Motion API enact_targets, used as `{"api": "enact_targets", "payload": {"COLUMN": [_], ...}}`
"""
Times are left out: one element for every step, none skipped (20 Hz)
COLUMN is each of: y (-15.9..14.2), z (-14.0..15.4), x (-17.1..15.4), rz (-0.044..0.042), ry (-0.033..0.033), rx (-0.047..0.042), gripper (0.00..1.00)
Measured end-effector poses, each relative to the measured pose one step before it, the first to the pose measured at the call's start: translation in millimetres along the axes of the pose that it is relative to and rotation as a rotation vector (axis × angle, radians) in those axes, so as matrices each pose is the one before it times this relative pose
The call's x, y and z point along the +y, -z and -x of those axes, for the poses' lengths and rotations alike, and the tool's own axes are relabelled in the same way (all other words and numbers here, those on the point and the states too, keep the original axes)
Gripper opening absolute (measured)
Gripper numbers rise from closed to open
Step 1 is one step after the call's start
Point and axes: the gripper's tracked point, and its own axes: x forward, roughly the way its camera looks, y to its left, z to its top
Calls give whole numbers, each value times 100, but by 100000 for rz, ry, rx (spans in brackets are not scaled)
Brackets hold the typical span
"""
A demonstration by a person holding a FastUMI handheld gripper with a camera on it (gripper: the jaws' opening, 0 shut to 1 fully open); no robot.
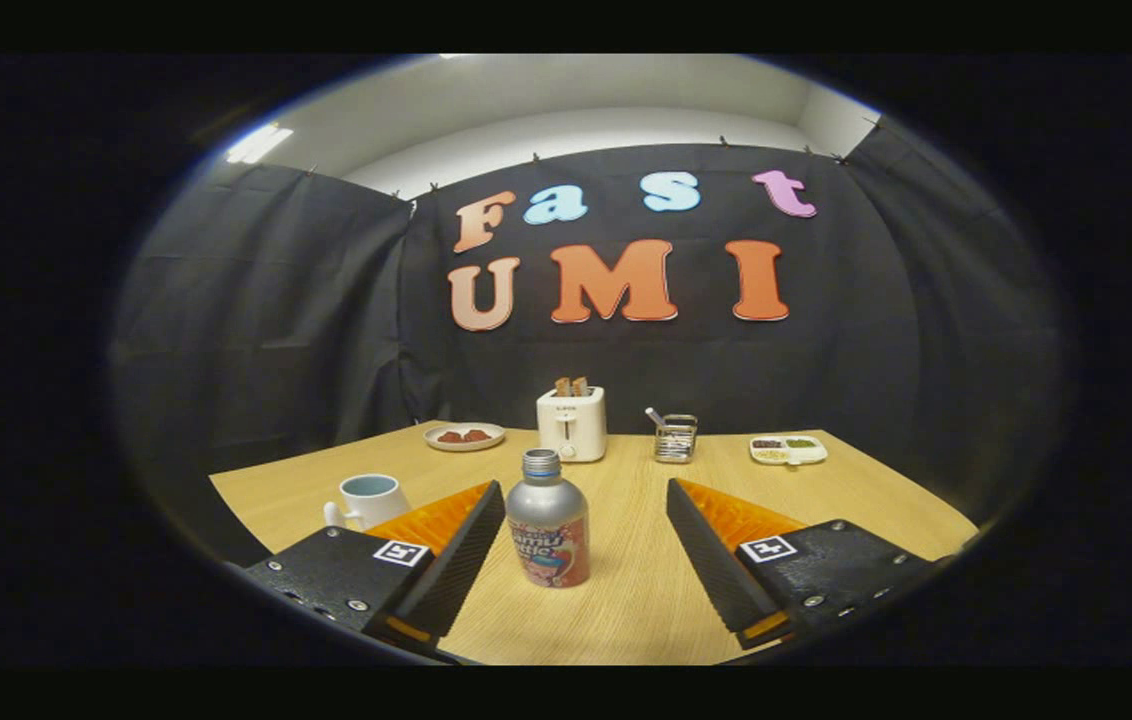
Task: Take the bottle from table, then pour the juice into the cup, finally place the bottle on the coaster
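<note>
The cup (367, 499) at ten o'clock from the bottle (548, 518) was partly hidden: the left finger (446, 565) covered its base and lower right side. The rear ends of both fingers of the tongs (586, 530) were cut off. The tongs stood wide apart, with the bottle between the fingers and touching neither. The counter (626, 600) lost its near corners to the rounded rim. At twelve o'clock, the food on the plate (464, 436), in the rack (675, 438) and in the divided tray (788, 449) was too small to tell. The bottle's label print was blurred.
</note>
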Motion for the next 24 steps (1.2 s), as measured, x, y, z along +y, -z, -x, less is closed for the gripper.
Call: {"api": "enact_targets", "payload": {"y": [874,840,780,646,560,711,650,439,461,332,327,254,353,231,331,92,212,266,330,194,327,73,-129,-29], "z": [-325,-374,-536,-498,-496,-541,-575,-498,-359,-359,-439,-572,-307,-370,-386,-381,-337,-269,-61,-121,-85,-51,-81,-21], "x": [411,288,105,90,-13,-1,154,119,69,161,167,287,204,179,140,37,-71,-36,-114,-111,3,59,-8,-56], "rz": [-499,-515,-437,-318,-579,-926,-694,-552,-225,-1,100,106,36,-118,-182,-367,-598,-619,-709,-629,-386,-425,-126,465], "ry": [-838,-876,-397,-183,102,166,-246,-85,-1,-195,-251,-533,-153,-282,157,-54,560,40,737,403,237,-399,631,721], "rx": [1113,1204,1177,1121,686,1407,1045,959,1020,697,749,434,799,733,707,413,421,774,699,705,702,640,-175,548], "gripper": [97,97,97,97,97,97,97,97,97,97,97,97,97,97,97,98,97,97,94,93,89,88,84,82]}}
